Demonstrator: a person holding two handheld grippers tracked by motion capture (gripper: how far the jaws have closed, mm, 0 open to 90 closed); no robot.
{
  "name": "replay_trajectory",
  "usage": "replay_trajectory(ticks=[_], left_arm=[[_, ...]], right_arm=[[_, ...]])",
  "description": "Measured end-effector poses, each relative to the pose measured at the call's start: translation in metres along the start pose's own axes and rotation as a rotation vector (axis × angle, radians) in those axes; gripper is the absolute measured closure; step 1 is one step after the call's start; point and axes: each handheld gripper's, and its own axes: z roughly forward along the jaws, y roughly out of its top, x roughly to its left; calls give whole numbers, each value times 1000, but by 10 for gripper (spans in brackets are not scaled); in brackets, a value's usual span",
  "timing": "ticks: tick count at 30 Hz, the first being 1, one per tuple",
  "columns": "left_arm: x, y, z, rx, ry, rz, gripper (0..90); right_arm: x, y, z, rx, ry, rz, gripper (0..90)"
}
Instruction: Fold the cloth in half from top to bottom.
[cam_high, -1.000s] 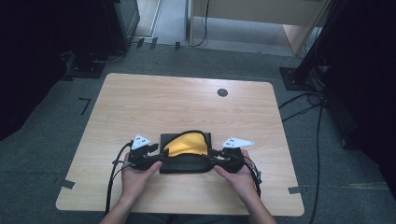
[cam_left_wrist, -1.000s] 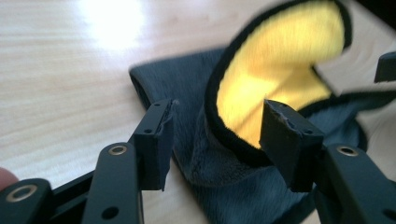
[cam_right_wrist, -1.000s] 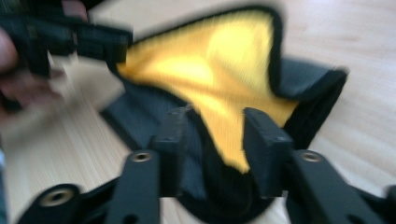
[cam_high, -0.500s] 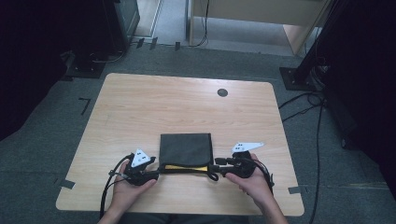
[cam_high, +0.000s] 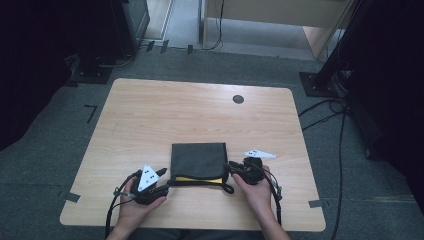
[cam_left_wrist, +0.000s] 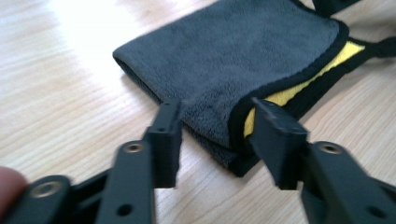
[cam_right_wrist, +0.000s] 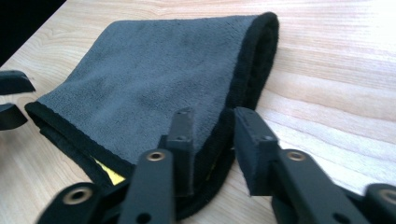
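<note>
Okay, my left gripper (cam_left_wrist: 215, 140) and right gripper (cam_right_wrist: 212, 144) sit with jaws parted around the near corners of the folded cloth (cam_high: 198, 160), fuzzy grey, yellow inside, flat on the wooden table (cam_high: 200, 115).

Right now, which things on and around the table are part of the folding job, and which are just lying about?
In the job:
folded grey cloth with yellow inside
left gripper, open at its near left corner
right gripper, open at its near right corner

Lying about:
round black grommet in the wooden table
cables on the floor
</note>
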Motion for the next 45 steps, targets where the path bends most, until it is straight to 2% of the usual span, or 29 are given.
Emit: replay_trajectory(ticks=[2, 4, 7, 9, 13, 15, 17, 18, 20, 22, 26, 29, 31, 34, 36, 38, 43, 45], left_arm=[[1, -2, 2, 12, -26, 6, 669], [0, -2, 3, 19, -31, 19, 748], [-1, -3, 4, 26, -45, 31, 833], [0, -3, 2, 27, -56, 36, 853], [5, -3, -4, 16, -67, 15, 881], [7, -2, -7, 3, -76, -1, 883], [12, -2, -11, -20, -112, -31, 880], [14, -3, -11, -30, -122, -37, 855], [15, -3, -11, -32, -100, -41, 732], [13, -3, -10, -42, -97, -50, 639], [2, 0, -2, -24, -71, -13, 586], [-4, 0, 4, 8, -28, 4, 610], [-7, 0, 5, 19, -4, 34, 659], [-8, -1, 3, 19, 9, 77, 748], [-6, -2, 2, 18, -2, 73, 789], [-6, -2, 2, 20, -10, 74, 821], [-5, -2, 0, 10, -27, 50, 831], [-3, -2, -1, 8, -27, 42, 816]], right_arm=[[2, -1, -1, 0, -2, -8, 806], [3, -1, -3, -1, -4, -17, 900], [5, -1, -7, -2, 4, -41, 900], [7, 0, -10, -8, 6, -51, 900], [7, 3, -20, -25, 29, -37, 900], [4, 4, -29, -31, 58, -3, 900], [1, 4, -37, -22, 91, 35, 900], [0, 3, -39, -11, 89, 39, 900], [-2, 0, -39, 13, 85, 36, 900], [-4, -4, -35, 15, 72, 52, 816], [-4, -6, -24, 9, 91, 93, 733], [0, -8, -12, 18, 68, 98, 701], [3, -8, -7, 16, 66, 101, 723], [9, -8, -6, -12, 53, 65, 785], [11, -7, -9, -32, 46, 61, 843], [11, -7, -11, -30, 59, 57, 900], [11, -7, -14, -31, 79, 49, 900], [11, -7, -15, -33, 73, 49, 900]])
